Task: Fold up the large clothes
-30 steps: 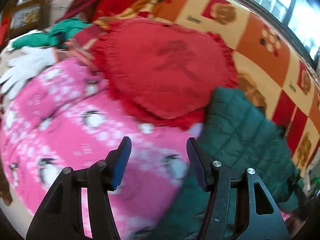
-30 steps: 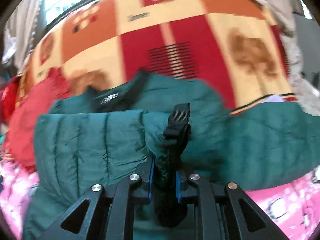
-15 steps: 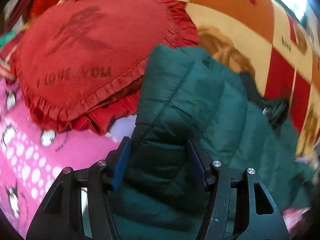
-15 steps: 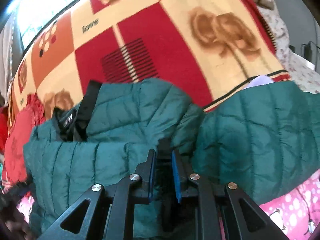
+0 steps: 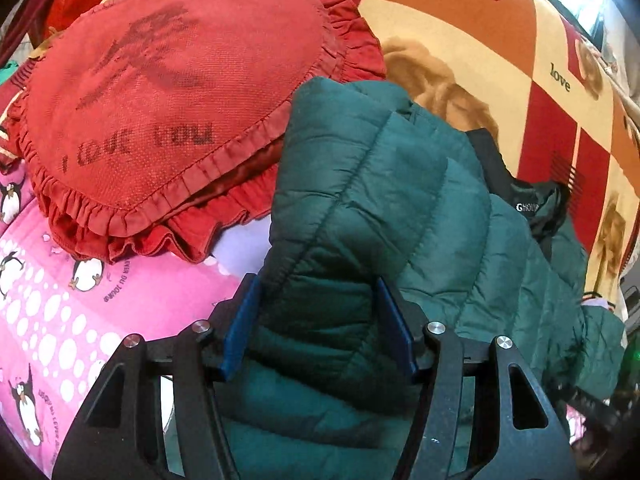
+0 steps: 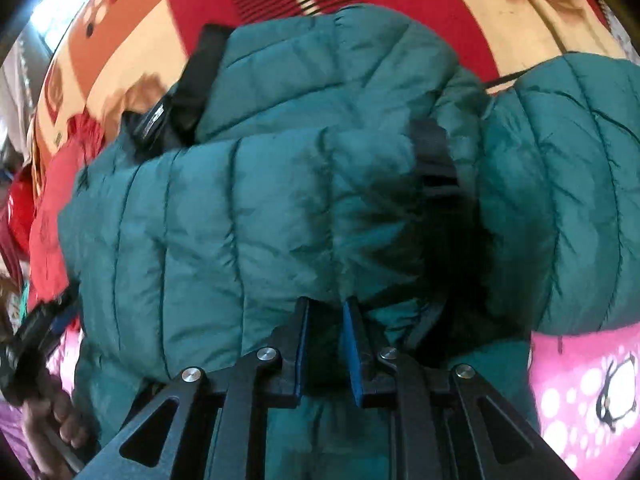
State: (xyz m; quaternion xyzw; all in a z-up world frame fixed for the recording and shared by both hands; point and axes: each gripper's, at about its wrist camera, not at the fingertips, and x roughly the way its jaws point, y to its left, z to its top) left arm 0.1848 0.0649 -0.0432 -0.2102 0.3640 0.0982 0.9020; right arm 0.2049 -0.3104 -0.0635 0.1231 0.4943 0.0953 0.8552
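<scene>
On the patchwork blanket (image 5: 460, 40), our left gripper (image 5: 316, 320) gapes around the green puffer jacket (image 5: 380, 200); our right gripper (image 6: 326, 332) pinches its hem: fold toward twelve o'clock together.

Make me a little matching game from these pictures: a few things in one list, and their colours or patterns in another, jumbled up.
Things:
1. jacket
2. heart cushion
3. sheet
4. blanket

Colours or patterns:
A. pink with penguins
B. dark green, quilted
C. orange, cream and red squares with the word "love"
D. red with a frilled edge

Pairs: 1-B, 2-D, 3-A, 4-C
</scene>
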